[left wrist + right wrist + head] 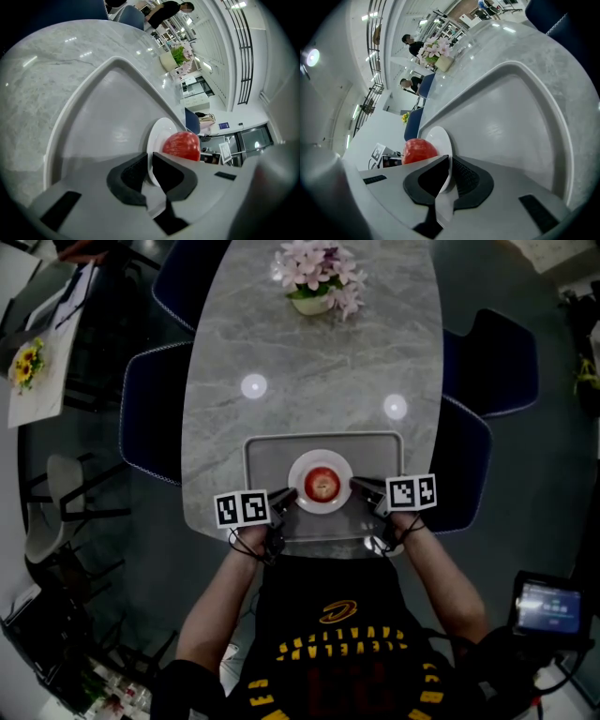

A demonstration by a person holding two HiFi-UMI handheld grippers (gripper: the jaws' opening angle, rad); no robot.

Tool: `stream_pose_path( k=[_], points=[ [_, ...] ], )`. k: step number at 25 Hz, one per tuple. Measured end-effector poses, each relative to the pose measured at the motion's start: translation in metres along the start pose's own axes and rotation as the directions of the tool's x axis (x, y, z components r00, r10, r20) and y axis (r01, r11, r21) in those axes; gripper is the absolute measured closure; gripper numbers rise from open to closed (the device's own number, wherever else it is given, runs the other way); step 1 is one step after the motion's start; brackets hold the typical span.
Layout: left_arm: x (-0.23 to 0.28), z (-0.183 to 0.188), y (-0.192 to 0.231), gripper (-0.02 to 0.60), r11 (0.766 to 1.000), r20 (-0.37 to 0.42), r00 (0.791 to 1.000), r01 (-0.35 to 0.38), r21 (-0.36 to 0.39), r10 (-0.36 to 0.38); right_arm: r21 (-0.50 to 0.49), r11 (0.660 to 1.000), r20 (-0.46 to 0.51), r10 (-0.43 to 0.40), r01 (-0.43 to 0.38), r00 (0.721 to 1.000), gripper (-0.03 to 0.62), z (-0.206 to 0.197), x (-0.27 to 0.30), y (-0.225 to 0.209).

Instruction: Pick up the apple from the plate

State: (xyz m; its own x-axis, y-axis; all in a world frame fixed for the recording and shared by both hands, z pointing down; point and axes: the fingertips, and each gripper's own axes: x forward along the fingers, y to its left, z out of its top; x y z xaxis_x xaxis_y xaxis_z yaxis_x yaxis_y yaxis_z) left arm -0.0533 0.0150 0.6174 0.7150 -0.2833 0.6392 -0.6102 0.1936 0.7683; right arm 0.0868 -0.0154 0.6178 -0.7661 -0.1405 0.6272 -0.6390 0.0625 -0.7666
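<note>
A red apple [322,484] sits on a small white plate [302,468], which rests on a grey tray [267,460] near the table's front edge. My left gripper [287,497] is at the plate's left rim and my right gripper [360,486] at its right rim. In the left gripper view the black pads [133,176] are shut on the plate [159,131] edge, with the apple [182,145] just beyond. The right gripper [450,165] likewise pinches the plate [438,138] rim, the apple [419,150] to its left.
The tray lies on a grey marble table [309,362]. A pot of pink flowers [319,279] stands at the far end. Dark blue chairs [150,413] flank both sides. The tray's raised wall [75,108] surrounds the plate.
</note>
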Motion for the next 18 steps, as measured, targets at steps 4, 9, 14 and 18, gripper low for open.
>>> stream_pose_path(
  k=[4, 9, 14, 18],
  points=[
    [-0.003, 0.001, -0.003, 0.546, 1.0, -0.013, 1.0, 0.008, -0.01, -0.008, 0.052, 0.998, -0.009, 0.025, -0.025, 1.0, 0.562, 0.0, -0.002, 0.003],
    [-0.008, 0.006, -0.008, 0.546, 1.0, -0.026, 0.999, 0.021, -0.011, -0.022, 0.088, 0.995, -0.021, 0.055, -0.053, 0.998, 0.562, 0.002, -0.003, 0.007],
    [-0.014, 0.016, -0.015, 0.548, 0.999, -0.018, 0.999, 0.045, -0.015, -0.045, 0.068, 0.996, -0.022, 0.067, -0.065, 0.998, 0.562, 0.013, -0.005, 0.018],
    [-0.014, 0.026, -0.023, 0.549, 0.998, -0.01, 0.998, 0.061, -0.009, -0.061, 0.047, 0.996, -0.016, 0.083, -0.082, 0.996, 0.563, 0.027, -0.01, 0.022]
  ],
)
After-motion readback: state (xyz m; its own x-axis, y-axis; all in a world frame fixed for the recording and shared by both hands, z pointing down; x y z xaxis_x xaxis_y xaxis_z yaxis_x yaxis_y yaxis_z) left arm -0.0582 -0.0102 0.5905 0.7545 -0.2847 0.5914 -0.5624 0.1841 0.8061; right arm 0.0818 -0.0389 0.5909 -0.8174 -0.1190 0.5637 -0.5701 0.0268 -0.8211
